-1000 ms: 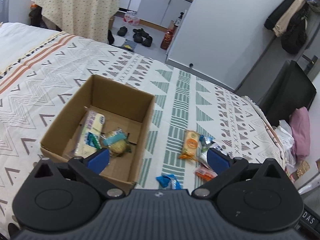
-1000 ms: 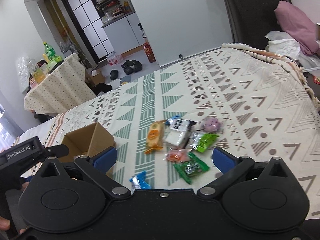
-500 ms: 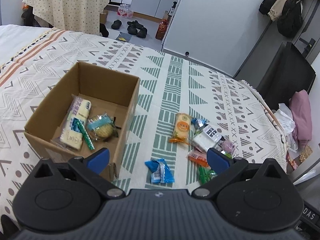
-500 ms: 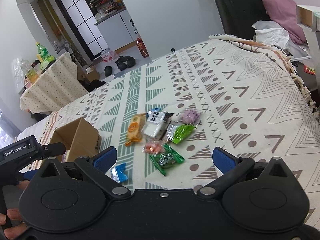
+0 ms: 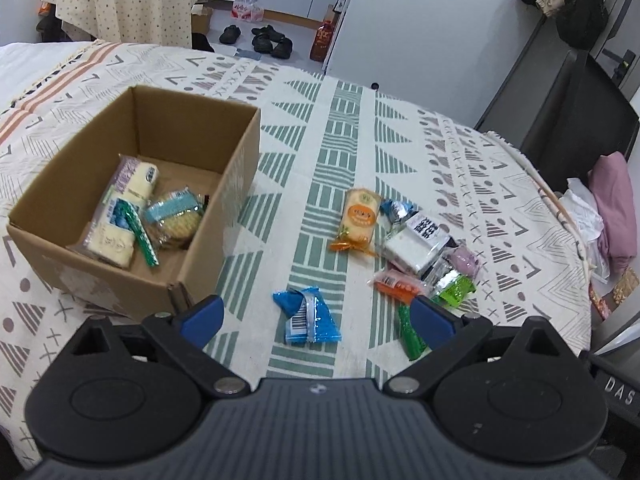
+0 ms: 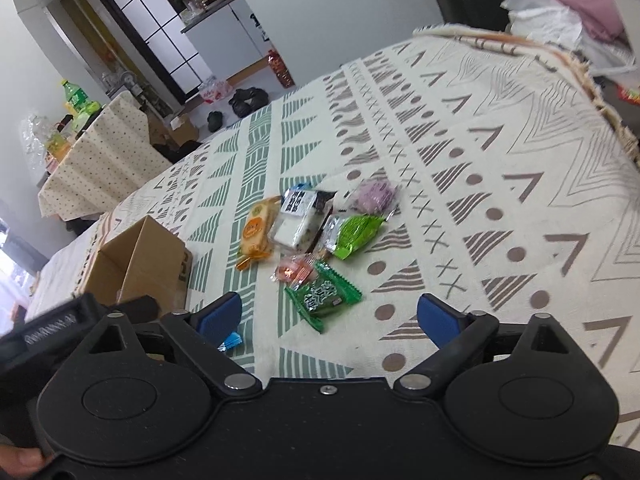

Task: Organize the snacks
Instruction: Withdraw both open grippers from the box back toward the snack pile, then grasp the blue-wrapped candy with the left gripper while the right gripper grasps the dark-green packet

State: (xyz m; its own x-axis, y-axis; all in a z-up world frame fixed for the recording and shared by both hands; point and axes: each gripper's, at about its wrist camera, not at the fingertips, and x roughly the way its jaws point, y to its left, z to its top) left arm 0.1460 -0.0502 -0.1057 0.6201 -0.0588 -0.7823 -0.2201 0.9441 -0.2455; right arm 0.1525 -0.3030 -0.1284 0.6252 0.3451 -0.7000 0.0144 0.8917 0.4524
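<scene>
A brown cardboard box [image 5: 224, 216] [image 6: 156, 264] sits on the patterned bed cover and holds a pale long packet [image 5: 124, 208] and a round biscuit pack [image 5: 176, 216]. Right of the box lie loose snacks: an orange packet [image 5: 358, 220] [image 6: 256, 232], a white and black packet [image 5: 418, 240] [image 6: 300, 220], a bright green one [image 6: 354, 234] and a dark green one [image 6: 324, 292]. A blue packet [image 5: 306, 316] lies between the jaws of my open left gripper [image 5: 316, 316]. My right gripper [image 6: 328, 320] hovers just short of the dark green packet with nothing between its jaws, which are closing.
The bed cover [image 6: 480, 160] stretches wide to the right of the snacks. A purple round snack [image 6: 376, 194] lies at the far side of the pile. Beyond the bed are a draped table [image 5: 120, 0], shoes [image 5: 264, 38] on the floor and a dark chair [image 5: 580, 112].
Both grippers have come down and closer to the bed. The left view swung right from the box toward the blue packet. The right gripper's jaws narrowed slightly.
</scene>
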